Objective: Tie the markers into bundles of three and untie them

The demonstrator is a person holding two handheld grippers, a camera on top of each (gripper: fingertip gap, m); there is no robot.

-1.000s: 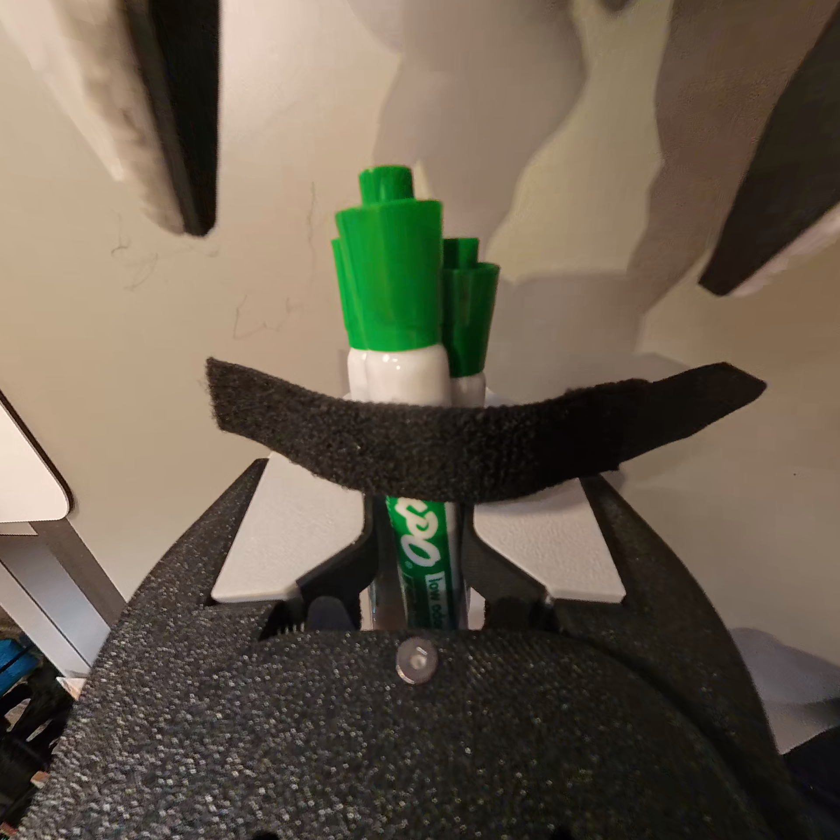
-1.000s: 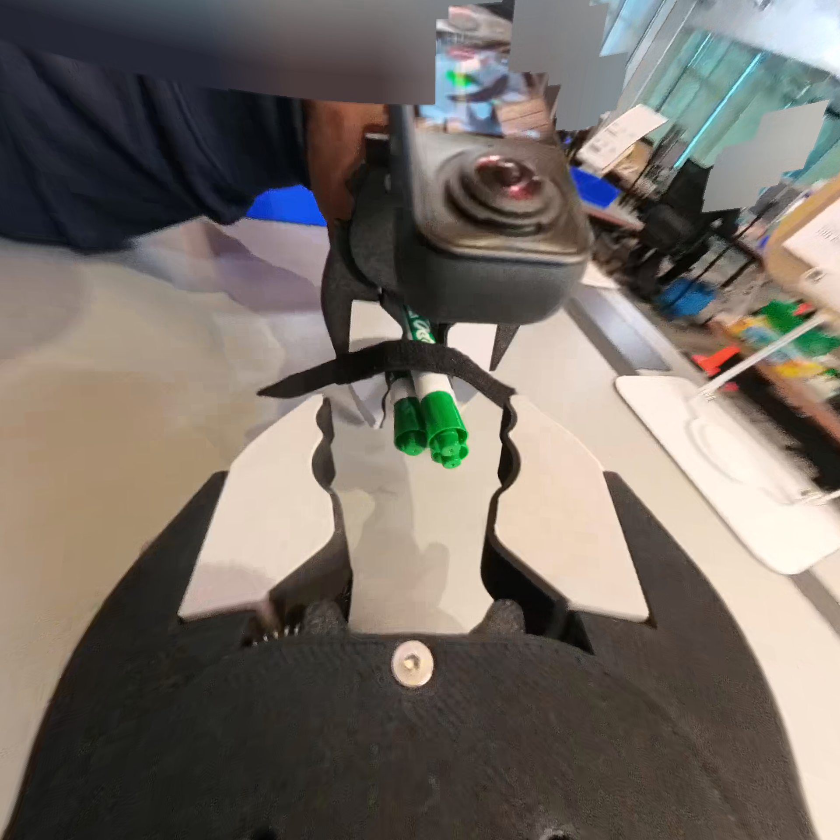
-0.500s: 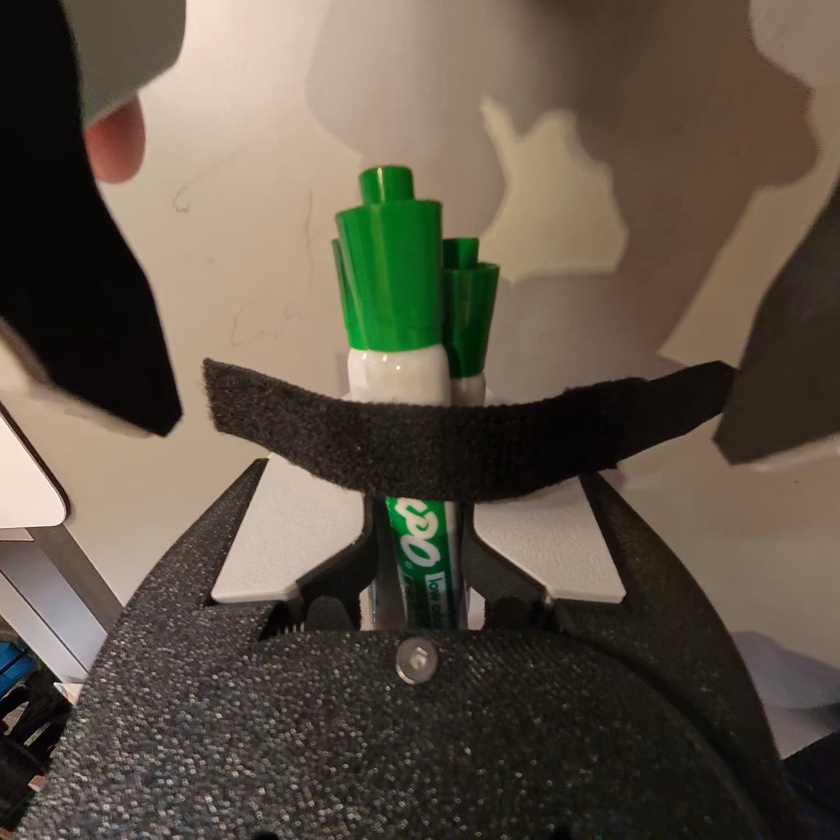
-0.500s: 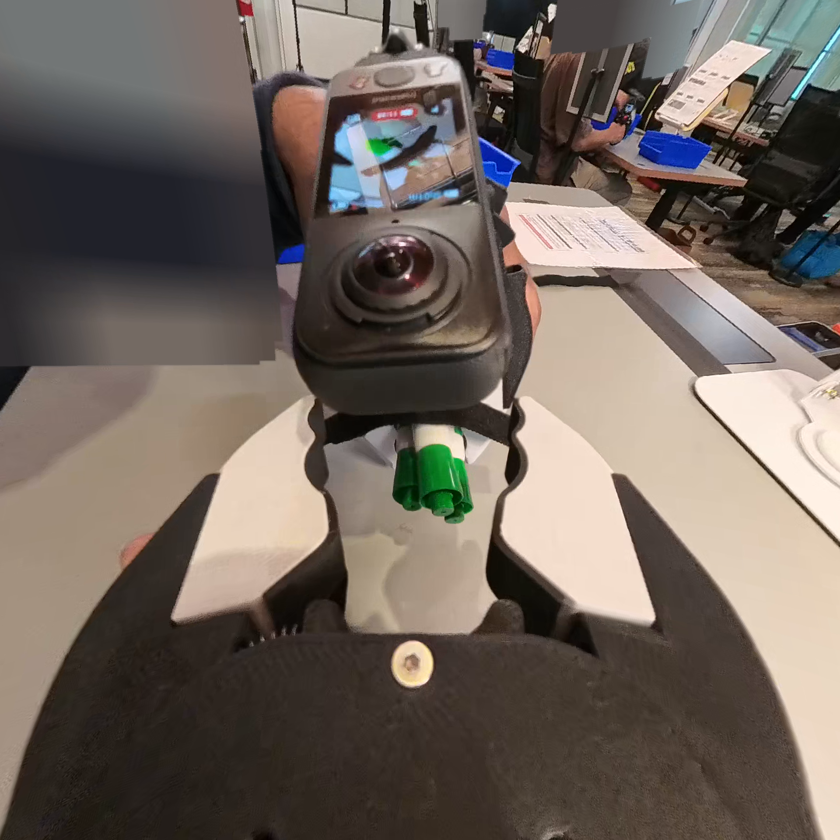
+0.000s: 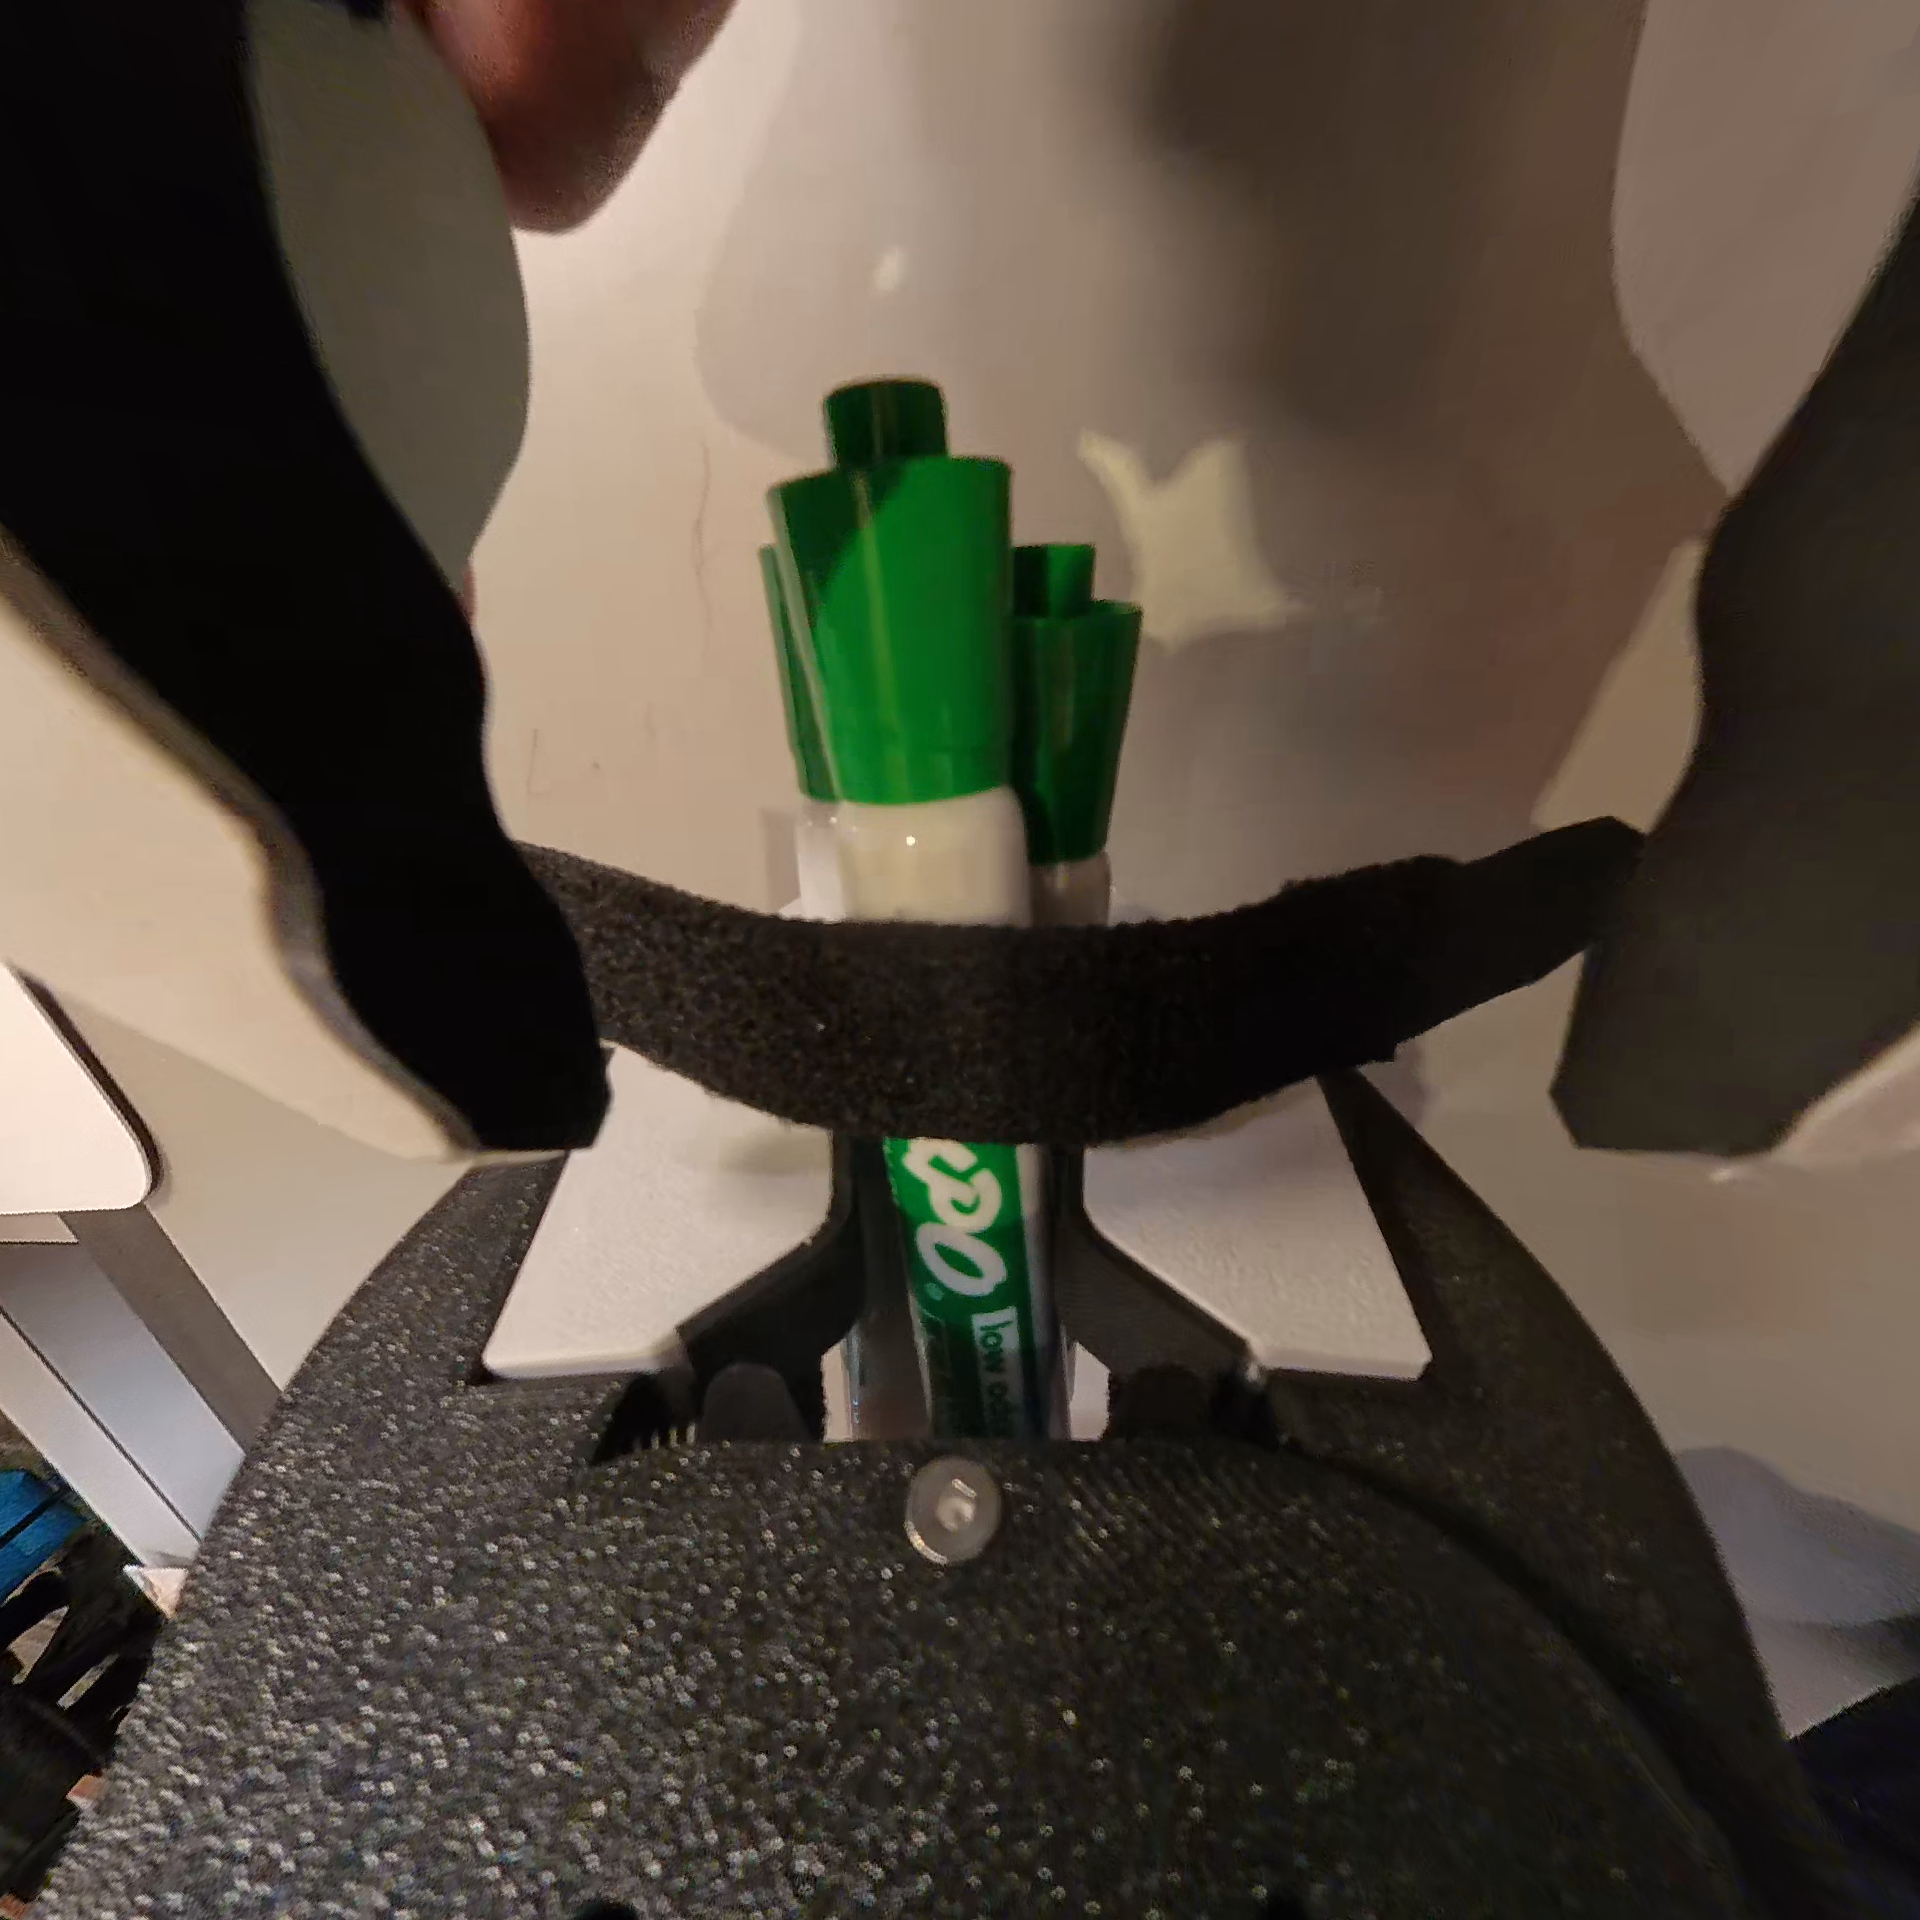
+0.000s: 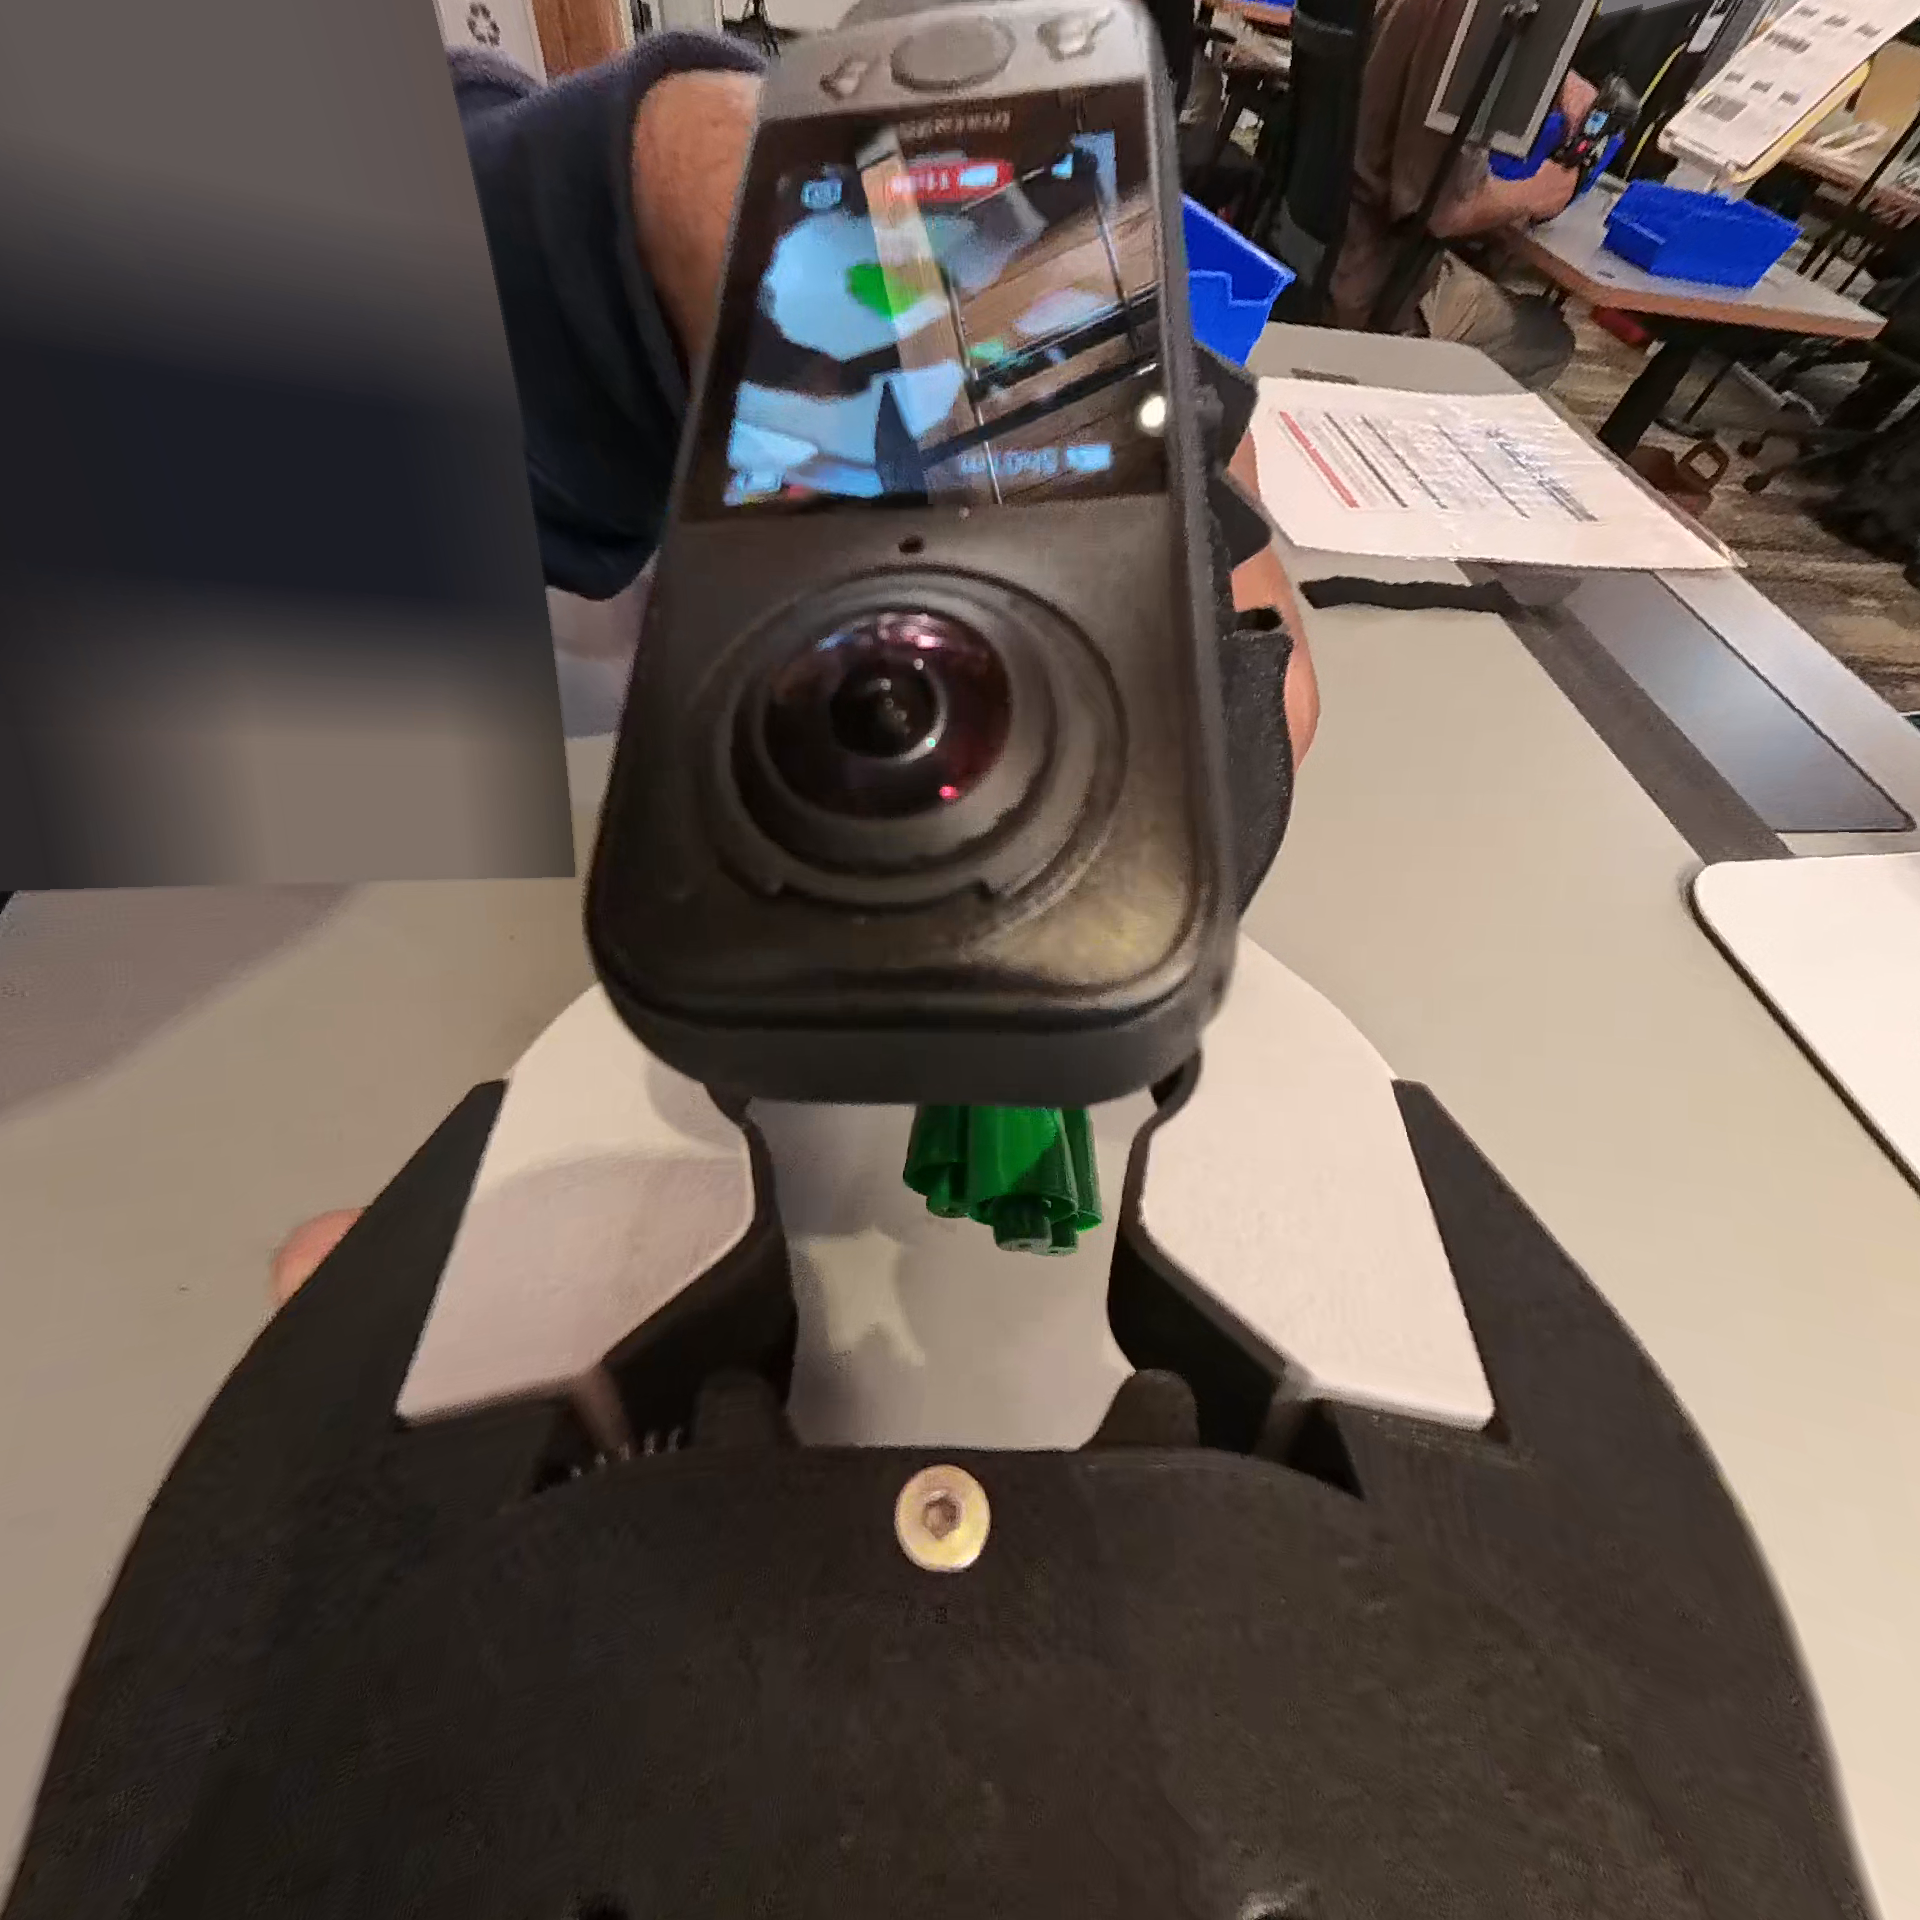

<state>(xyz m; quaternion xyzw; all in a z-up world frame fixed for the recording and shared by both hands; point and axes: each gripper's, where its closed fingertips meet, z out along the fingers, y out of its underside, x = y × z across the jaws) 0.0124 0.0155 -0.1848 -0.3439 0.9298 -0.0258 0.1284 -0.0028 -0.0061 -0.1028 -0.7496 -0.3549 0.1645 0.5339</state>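
Note:
My left gripper (image 5: 961, 935) is shut on a bundle of three green-capped markers (image 5: 904, 665) and holds it above the table, caps pointing forward. A black hook-and-loop strap (image 5: 935, 997) lies across the barrels just in front of its fingers, both ends sticking out sideways. My right gripper (image 6: 940, 997) is open and faces the left one. Its fingers (image 5: 436, 914) stand on either side of the bundle, at the strap's two ends, without pressing on anything. In the right wrist view the left gripper's camera (image 6: 914, 717) hides the strap, and only the marker caps (image 6: 1003, 1184) show below it.
The grey table (image 6: 1455, 935) lies below. A white pad (image 6: 1829, 987) sits at the right, a printed sheet (image 6: 1455, 478) and a loose black strap (image 6: 1403, 594) farther back. Blue bins (image 6: 1694, 234) and seated people are at other desks behind. The left gripper's tips are roughly 8 cm from the right gripper's.
My right gripper has moved in towards the left one, and its open fingers now flank the strap's ends. The left gripper and its markers have stayed as they were.

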